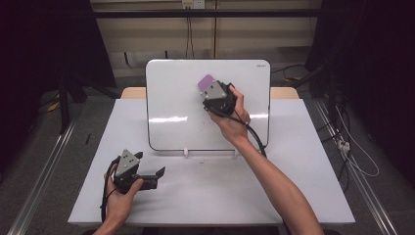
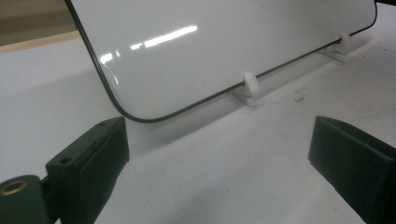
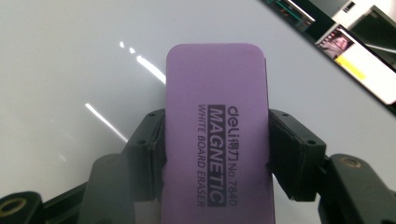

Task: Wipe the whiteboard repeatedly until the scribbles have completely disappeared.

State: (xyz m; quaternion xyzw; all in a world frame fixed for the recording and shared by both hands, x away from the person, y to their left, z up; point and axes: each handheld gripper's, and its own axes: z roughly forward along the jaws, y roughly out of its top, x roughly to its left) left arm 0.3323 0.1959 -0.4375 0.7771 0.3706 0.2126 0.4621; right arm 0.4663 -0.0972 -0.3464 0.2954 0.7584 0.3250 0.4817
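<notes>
White worktop (image 1: 303, 147) carrying an upright whiteboard (image 1: 171, 98) on little clips. Purple magnetic eraser (image 3: 217, 135) pressed flat on the board, clamped between right gripper (image 1: 211, 84) fingers. Left gripper (image 2: 219, 154) low near worktop's front edge, fingers spread wide, holding nothing.

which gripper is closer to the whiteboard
Right. The right gripper is up against the whiteboard, holding the purple eraser at its face. The left gripper sits open on the table in front of the board's lower left corner, apart from it.

table (image 1: 303, 196): white top | cables (image 1: 355, 156): on floor, right | wall socket (image 1: 192, 4): top
</notes>
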